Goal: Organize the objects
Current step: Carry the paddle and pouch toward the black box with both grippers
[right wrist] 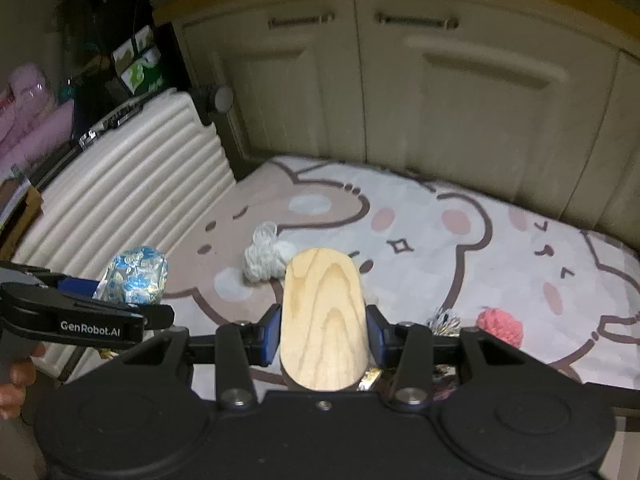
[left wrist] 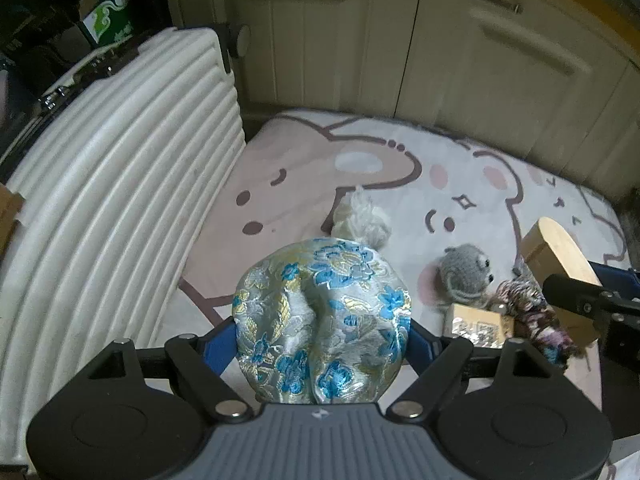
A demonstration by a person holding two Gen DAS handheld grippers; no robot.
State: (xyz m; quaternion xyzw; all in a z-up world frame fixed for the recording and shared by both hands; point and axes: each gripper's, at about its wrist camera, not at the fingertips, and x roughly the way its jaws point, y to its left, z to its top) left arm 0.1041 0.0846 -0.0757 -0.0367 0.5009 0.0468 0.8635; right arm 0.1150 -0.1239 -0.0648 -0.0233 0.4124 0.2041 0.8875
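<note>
My left gripper (left wrist: 322, 338) is shut on a round brocade cushion (left wrist: 320, 320) with blue and gold flowers, held above the cartoon mat (left wrist: 304, 184). My right gripper (right wrist: 322, 334) is shut on an oval wooden box (right wrist: 322, 316), its lid facing the camera. The right wrist view shows the cushion (right wrist: 136, 274) in the left gripper (right wrist: 120, 300) at the left. In the left wrist view the wooden box (left wrist: 560, 256) sits at the right edge. On the mat lie a white yarn bundle (left wrist: 362, 220), a grey knitted mouse (left wrist: 466, 276), a purple yarn skein (left wrist: 532, 312) and a pink yarn ball (right wrist: 500, 324).
A white ribbed suitcase (left wrist: 112, 208) lies along the mat's left side. Cream cabinet doors (left wrist: 360, 40) close off the far side. A small foil-wrapped box (left wrist: 476, 324) rests beside the mouse. Green and white cartons (left wrist: 108, 16) stand at the top left. A hand (right wrist: 16, 384) shows at the left edge.
</note>
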